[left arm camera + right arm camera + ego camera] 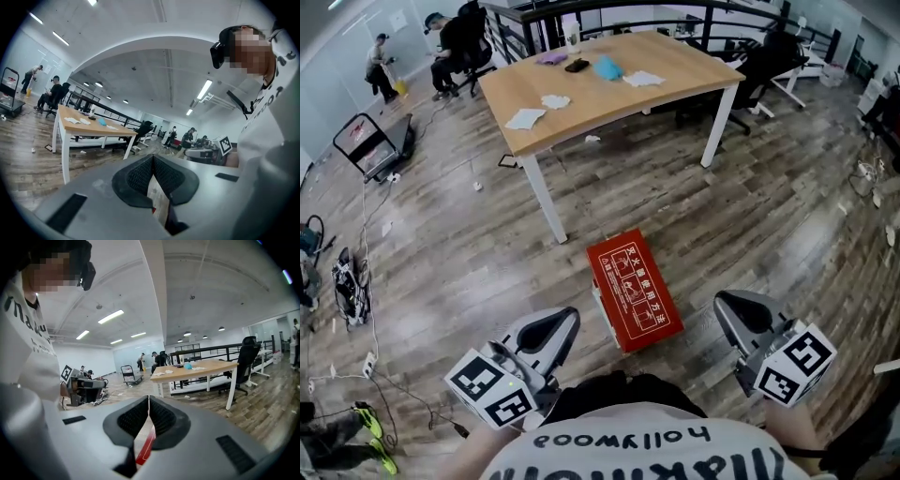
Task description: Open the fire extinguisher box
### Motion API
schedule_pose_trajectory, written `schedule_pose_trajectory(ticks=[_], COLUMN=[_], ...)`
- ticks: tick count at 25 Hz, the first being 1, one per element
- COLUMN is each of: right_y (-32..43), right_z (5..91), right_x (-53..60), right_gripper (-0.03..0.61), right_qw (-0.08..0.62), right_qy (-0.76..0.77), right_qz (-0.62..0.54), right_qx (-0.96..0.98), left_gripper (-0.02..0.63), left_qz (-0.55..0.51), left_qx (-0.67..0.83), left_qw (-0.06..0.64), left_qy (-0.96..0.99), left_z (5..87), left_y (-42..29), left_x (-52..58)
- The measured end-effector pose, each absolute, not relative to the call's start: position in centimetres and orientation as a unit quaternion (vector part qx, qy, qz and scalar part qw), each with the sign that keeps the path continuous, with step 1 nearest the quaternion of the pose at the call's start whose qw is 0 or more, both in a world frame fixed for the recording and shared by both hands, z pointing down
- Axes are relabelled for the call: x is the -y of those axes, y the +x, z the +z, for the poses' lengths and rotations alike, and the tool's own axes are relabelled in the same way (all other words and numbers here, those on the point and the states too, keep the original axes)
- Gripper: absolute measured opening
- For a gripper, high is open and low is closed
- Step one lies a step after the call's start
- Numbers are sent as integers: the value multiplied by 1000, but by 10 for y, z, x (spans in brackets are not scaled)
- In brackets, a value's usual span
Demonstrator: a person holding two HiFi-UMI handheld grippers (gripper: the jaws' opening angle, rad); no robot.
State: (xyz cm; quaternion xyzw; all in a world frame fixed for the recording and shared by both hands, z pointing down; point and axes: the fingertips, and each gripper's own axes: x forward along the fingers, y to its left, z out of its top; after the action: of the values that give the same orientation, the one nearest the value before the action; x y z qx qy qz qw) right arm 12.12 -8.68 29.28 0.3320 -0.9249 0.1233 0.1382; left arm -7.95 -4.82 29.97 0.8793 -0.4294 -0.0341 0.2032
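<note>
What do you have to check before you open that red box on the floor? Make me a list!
1. Red box in view on the floor, between both grippers: ok.
2. Left gripper empty, jaws together: ok.
3. Right gripper empty, jaws together: ok.
4. Jaws touching the box: not ok, both are apart from it.
5. Which edge opens: cannot tell.

A wooden table [609, 94] strewn with papers [526, 118] and a blue object [607, 67] stands on the plank floor [750, 216]. Beyond it, one person [447, 49] sits and another [381, 67] stands, near a parked trolley [371, 145] and trailing cables [366, 239].
</note>
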Motion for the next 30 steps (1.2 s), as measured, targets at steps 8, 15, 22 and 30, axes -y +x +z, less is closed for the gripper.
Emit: schedule_pose_trajectory(ticks=[8,15,22,30], right_y=[100,75,37,-6], right_z=[316,329,362,418], right_x=[111,130,157,161], right_gripper=[11,11,11,11], right_qw=[163,162,165,225], right_qy=[324,317,306,272], right_qz=[137,155,186,205], right_qx=[922,922,919,913], left_gripper=[6,6,6,6], left_qz=[-15,-10,-1,3], left_qx=[422,399,384,333], left_qw=[241,272,307,393], left_qy=[874,876,871,857], left_z=[325,357,414,531], left_y=[-91,-102,-123,-122], left_x=[72,111,143,145])
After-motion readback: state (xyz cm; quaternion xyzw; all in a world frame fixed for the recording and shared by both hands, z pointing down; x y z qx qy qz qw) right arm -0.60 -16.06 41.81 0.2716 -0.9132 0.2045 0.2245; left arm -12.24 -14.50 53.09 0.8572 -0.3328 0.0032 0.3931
